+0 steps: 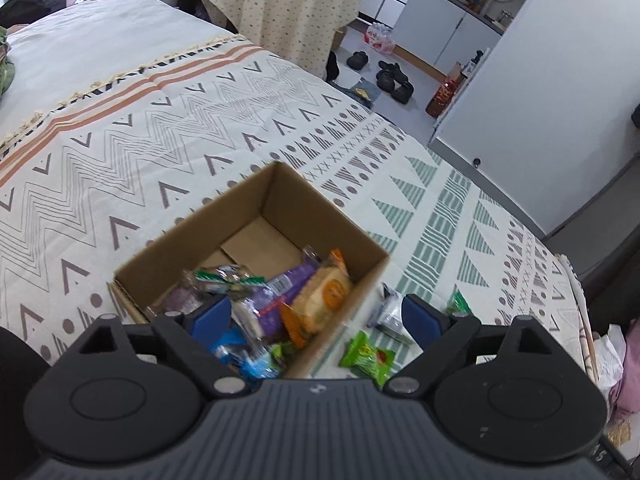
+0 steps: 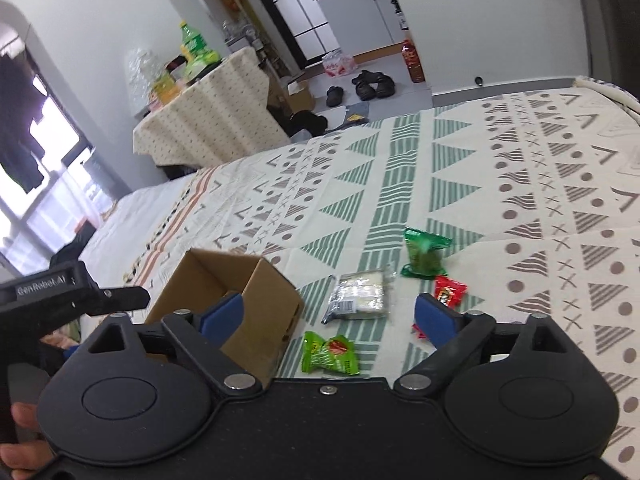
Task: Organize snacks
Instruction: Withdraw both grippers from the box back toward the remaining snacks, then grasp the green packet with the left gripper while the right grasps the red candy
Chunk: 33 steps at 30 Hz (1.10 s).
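Brown cardboard fills the middle of the left wrist view: an open cardboard box point(image 1: 256, 240) sits on the patterned bedspread point(image 1: 120, 152), just ahead of the left gripper point(image 1: 316, 316). Its near half is piled with wrapped snacks — a purple packet point(image 1: 280, 296), an orange-labelled cake point(image 1: 326, 294), a green-and-white wrapper point(image 1: 224, 276) and a blue packet point(image 1: 250, 360) closest to the gripper body. The far half shows bare cardboard floor. The left gripper's blue pads point(image 1: 212, 314) stand wide apart with nothing pressed between them; one hangs over the box contents, the other lies outside the box's right wall.

In the right wrist view the right gripper point(image 2: 328, 314) also has its jaws spread wide and empty. Between its pads, on the bedspread, lie a clear packet of pale biscuits point(image 2: 358, 296) and, nearer the gripper body, a bright green candy packet point(image 2: 330, 354). A red wrapper point(image 2: 450, 290) sits just beside the right-hand pad, and a dark green pouch point(image 2: 424, 254) stands farther ahead. The box lies to the left, partly behind the left-hand pad — the black body of the other tool point(image 2: 60, 292) pokes in beyond it, with a hand point(image 2: 20, 432) at the lower left corner.
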### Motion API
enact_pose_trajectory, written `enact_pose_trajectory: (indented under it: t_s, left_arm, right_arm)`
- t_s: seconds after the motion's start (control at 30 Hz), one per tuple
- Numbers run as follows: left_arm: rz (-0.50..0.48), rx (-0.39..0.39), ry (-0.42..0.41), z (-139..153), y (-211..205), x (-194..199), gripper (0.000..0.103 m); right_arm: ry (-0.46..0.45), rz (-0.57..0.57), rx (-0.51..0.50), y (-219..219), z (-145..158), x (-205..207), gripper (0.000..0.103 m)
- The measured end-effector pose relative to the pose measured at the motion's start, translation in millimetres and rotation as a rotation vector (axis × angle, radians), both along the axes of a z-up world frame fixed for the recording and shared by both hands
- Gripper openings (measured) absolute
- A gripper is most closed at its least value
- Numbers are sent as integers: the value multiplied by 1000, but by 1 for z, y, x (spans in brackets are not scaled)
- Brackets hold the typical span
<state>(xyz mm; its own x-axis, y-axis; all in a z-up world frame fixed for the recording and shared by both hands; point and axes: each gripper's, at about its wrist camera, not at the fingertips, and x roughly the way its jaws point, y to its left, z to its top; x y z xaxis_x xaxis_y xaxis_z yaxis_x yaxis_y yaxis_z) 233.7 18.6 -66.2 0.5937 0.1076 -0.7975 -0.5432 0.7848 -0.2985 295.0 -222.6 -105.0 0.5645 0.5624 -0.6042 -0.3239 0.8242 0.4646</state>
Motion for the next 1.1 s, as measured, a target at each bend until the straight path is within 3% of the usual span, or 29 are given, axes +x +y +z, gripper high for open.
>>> enact_pose_trajectory:
  t_s: [0.07, 0.3, 0.63, 0.73, 0.83, 0.9, 0.97, 1.1]
  left_arm:
    - [-19, -5, -2, -1, -10, 2, 92]
    - [-72, 0, -32, 0, -44, 6, 99]
    - [-98, -43, 30, -24, -73, 20, 100]
    - [-111, -22, 81, -35, -83, 27, 100]
    - [-120, -26, 89, -45, -91, 30, 99]
    - [-128, -30, 95, -52, -94, 33, 98]
    - [-126, -31, 97, -59, -97, 37, 97]
    - [-109, -26, 117, -73, -100, 45, 88]
  right_arm:
    - [0, -16, 12, -9, 0, 1, 103]
    - [82, -103, 69, -41, -13, 12, 103]
    - [148, -189, 139, -67, -35, 21, 103]
    - [145, -207, 131, -70, -39, 22, 102]
    - [159, -220, 150, -75, -44, 24, 95]
    - [177, -231, 154, -77, -48, 25, 82]
    - [189, -238, 155, -78, -52, 26, 77]
    - [189, -226, 169, -78, -53, 27, 68]
